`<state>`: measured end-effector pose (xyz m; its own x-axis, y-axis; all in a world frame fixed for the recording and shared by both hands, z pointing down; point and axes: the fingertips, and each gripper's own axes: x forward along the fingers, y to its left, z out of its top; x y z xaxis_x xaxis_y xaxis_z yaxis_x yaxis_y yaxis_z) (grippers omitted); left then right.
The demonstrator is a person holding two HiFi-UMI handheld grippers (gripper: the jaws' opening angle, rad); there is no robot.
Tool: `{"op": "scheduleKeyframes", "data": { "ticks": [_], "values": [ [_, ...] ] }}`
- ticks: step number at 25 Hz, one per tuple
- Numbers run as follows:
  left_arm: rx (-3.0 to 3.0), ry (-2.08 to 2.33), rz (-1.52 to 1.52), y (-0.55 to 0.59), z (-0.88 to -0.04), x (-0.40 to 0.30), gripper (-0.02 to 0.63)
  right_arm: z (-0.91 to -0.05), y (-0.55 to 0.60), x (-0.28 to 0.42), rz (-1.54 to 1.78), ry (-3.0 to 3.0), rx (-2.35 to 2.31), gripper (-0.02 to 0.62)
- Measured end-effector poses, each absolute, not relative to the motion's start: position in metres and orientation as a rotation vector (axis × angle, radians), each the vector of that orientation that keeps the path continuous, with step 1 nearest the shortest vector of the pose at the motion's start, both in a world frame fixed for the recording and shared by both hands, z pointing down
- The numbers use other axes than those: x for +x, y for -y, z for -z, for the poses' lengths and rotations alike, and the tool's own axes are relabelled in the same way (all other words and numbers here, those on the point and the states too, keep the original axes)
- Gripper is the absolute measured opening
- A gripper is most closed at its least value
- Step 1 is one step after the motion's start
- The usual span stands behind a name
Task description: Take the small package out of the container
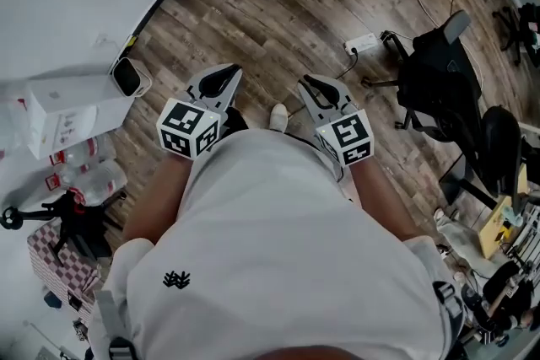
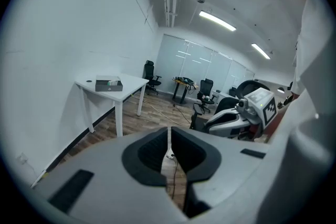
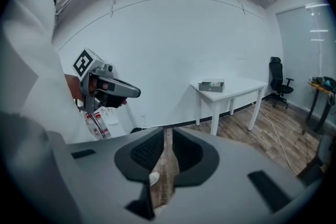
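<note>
Close against the person's white shirt (image 1: 278, 265), the left gripper (image 1: 229, 76) and right gripper (image 1: 309, 85) point over the wood floor (image 1: 278, 21), both closed and empty, well apart from the white bench (image 2: 132, 81) carrying the dark container (image 2: 108, 84), whose contents are too small to make out.

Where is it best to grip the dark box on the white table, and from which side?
Likely its long side walls, coming from above: the dark box lies flat and low, near one end of the white table, and seems open on top. Details are too small to tell.
</note>
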<state>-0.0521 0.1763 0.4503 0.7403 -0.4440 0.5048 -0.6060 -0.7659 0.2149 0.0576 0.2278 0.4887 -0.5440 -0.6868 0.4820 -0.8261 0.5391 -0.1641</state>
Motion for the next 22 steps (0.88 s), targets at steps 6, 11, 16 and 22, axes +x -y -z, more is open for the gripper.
{"op": "scheduleKeyframes", "data": {
  "ticks": [6, 11, 16, 22],
  "values": [
    [2.556, 0.782, -0.62, -0.142, -0.458, -0.049, 0.025, -0.495, -0.198, 0.058, -0.59, 2.398, 1.262, 0.048],
    [2.545, 0.729, -0.607, -0.093, -0.47, -0.043, 0.025, -0.497, -0.158, 0.065, -0.61, 2.35, 1.3, 0.046],
    [2.557, 0.679, -0.596, -0.038, -0.471, -0.042, 0.025, -0.491, -0.112, 0.061, -0.614, 2.307, 1.332, 0.044],
    [2.598, 0.661, -0.585, 0.037, -0.468, -0.062, 0.026, -0.483, -0.043, 0.042, -0.575, 2.276, 1.345, 0.044]
  ]
}}
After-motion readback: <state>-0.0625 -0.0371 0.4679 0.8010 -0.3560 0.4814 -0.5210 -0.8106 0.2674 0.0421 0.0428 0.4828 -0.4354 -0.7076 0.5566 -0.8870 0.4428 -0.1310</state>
